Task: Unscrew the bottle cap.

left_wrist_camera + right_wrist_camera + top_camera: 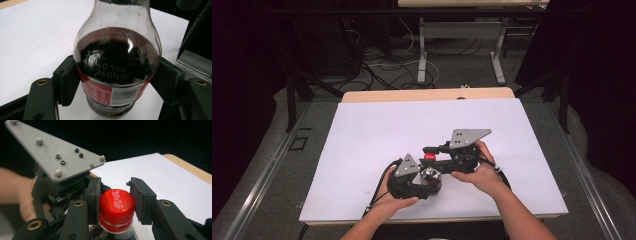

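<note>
Nearest my lens, low in the left gripper view, the clear plastic cola bottle with its dark drink and red label [117,72] sits between two black pads that press on its sides at the label line, so my left gripper [117,82] is clamped on the body. From the high view the bottle [431,175] stands just below the middle of the frame, on the white sheet covering the table [362,150], with my left gripper [424,182] around it and my right gripper [430,150] coming in from the upper right. In the right gripper view the red ribbed screw cap [117,206] fills the lower centre; the pads sit against its two sides, so I read those jaws as shut on the cap. I judge the bottle fairly heavy for its size, since the drink reaches the shoulder, and the wall looks smooth, rounded and a bit yielding, likely to slip or dent if squeezed high on the curve. The label band is the sound place to hold the body. That cap is stiff and ridged, so it should take a twisting grip well.
</note>
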Tool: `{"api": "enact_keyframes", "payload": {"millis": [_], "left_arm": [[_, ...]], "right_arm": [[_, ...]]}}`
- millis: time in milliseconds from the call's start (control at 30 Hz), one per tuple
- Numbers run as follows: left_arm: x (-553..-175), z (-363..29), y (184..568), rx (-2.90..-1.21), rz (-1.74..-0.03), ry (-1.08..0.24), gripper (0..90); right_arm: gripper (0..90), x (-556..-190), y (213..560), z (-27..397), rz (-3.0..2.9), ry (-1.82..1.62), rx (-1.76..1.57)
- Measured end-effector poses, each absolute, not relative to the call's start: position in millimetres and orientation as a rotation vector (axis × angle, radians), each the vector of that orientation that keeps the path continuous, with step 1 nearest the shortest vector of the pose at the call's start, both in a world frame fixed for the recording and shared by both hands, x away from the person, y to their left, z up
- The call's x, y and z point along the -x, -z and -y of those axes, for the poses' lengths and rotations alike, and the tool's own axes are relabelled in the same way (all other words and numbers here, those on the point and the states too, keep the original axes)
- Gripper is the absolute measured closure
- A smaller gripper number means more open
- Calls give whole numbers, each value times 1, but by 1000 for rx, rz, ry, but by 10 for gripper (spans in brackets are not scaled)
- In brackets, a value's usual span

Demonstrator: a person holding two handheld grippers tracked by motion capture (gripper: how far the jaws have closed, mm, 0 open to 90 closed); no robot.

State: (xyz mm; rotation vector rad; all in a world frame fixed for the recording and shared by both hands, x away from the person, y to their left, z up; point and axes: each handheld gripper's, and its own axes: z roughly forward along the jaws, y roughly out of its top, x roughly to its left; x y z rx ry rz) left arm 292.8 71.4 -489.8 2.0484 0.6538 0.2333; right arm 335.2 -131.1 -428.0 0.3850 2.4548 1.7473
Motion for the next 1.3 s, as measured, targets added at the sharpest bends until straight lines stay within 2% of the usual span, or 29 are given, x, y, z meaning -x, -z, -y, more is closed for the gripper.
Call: {"api": "enact_keyframes", "payload": {"millis": [267,333,433,533,733,900,1167,1300], "left_arm": [[-293,-71,491,-2041,-657,-230,304],[-293,-72,491,-2037,-665,-235,304],[-294,-73,490,-2040,-667,-241,303],[-294,-73,490,-2033,-677,-255,303],[-294,-72,490,-2033,-699,-261,303],[-294,-73,490,-2030,-709,-266,303],[-294,-73,490,-2041,-703,-271,303],[-294,-74,489,-2034,-701,-259,303]], "right_arm": [[603,-345,431,134,-2499,-1807,-259],[507,-344,431,134,-2486,-1790,-285],[427,-337,428,134,-2425,-1788,-374],[421,-325,424,132,-2328,-1773,-541],[439,-297,418,119,-2150,-1679,-818],[490,-286,422,105,-2045,-1582,-955],[600,-284,430,93,-2013,-1474,-1023],[607,-286,430,94,-2033,-1487,-955]]}}
